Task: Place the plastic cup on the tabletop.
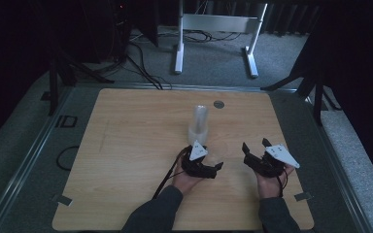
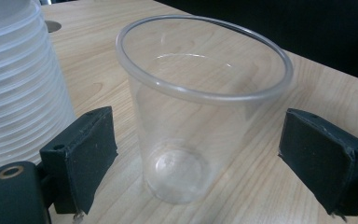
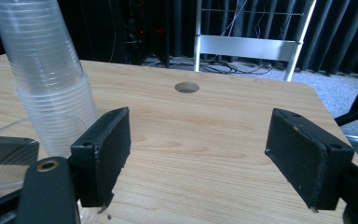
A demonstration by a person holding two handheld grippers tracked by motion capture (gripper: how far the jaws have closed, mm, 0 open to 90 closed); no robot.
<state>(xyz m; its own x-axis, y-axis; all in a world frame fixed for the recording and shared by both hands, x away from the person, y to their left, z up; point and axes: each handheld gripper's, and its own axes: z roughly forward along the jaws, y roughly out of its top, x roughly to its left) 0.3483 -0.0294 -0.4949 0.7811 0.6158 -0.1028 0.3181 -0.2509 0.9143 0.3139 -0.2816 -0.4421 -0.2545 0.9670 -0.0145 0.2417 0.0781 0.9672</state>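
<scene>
Standing upright on the light wooden table (image 1: 126, 145), the single clear thin-walled plastic cup (image 2: 200, 112) sits between the spread jaws of the left gripper (image 2: 200, 168), untouched, just beside the tall stack of nested clear plastic cups (image 2: 14, 79). It looks very light, slick and easily crushed, so I would pinch it gently across the wall below the rolled rim. Off to the side, the right gripper (image 3: 200, 158) is wide apart over bare wood, holding nothing
</scene>
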